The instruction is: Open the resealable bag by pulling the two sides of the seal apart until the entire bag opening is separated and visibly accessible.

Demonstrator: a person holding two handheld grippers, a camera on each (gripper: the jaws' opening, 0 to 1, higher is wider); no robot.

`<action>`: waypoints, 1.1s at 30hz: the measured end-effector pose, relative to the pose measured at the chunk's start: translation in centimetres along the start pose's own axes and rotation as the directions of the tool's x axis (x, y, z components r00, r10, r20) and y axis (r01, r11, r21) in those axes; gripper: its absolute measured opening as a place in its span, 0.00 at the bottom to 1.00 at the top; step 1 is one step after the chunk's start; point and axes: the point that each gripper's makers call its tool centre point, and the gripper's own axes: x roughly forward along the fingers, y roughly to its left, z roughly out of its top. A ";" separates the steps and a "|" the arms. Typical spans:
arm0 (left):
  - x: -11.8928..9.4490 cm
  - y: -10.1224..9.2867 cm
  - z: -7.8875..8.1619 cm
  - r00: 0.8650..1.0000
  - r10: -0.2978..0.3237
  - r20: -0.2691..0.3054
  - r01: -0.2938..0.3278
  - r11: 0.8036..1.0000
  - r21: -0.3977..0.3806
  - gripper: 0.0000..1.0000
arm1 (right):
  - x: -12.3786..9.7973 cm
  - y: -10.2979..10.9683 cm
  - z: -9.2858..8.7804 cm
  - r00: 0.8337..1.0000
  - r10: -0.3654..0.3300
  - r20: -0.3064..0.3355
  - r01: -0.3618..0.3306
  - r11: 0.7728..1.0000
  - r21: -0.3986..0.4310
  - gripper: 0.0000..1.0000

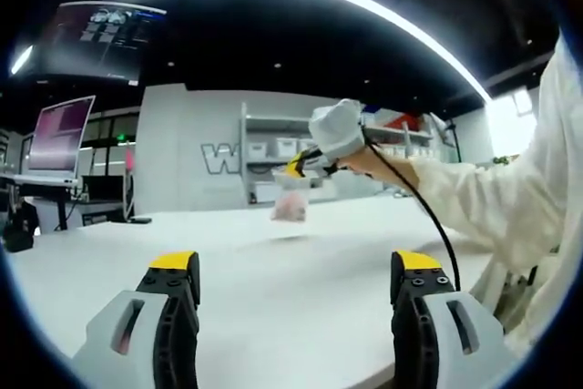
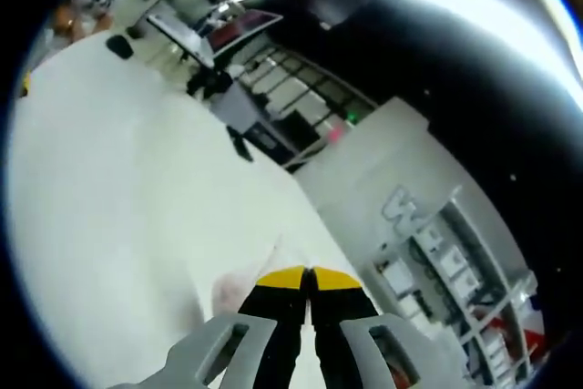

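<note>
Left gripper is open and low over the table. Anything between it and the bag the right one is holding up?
Nothing visible. The bag hangs from the right gripper above the white table, ahead of the open left gripper, with only bare tabletop in between.

Lab: monitors (image 1: 61, 137), storage shelves (image 1: 273, 148), white worktable (image 1: 273, 280).

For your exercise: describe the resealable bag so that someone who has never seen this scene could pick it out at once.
Start at the long white table. Above its far side the right gripper, held in from the right, dangles a small clear resealable bag by its top edge. It alone hangs in mid-air, with pinkish contents showing through.
</note>
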 end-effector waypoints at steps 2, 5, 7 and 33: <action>0.0 0.0 0.0 1.000 0.000 0.000 0.000 1.000 0.000 0.85 | 0.3 -0.3 0.0 1.000 -0.007 -0.002 0.007 1.000 -0.002 0.00; 0.0 0.0 -0.1 1.000 0.000 -0.004 0.000 1.000 0.001 0.85 | 0.6 -0.6 -0.1 1.000 -0.012 -0.004 0.012 1.000 0.000 0.00; 0.0 0.1 -0.1 1.000 0.000 -0.004 0.000 1.000 0.000 0.85 | 0.8 -0.7 -0.2 1.000 -0.014 -0.010 0.014 1.000 -0.004 0.00; 0.4 0.4 -0.7 1.000 0.003 -0.014 -0.003 1.000 -0.016 0.85 | 3.4 -1.2 -1.8 0.999 -0.020 -0.049 0.020 1.000 0.002 0.00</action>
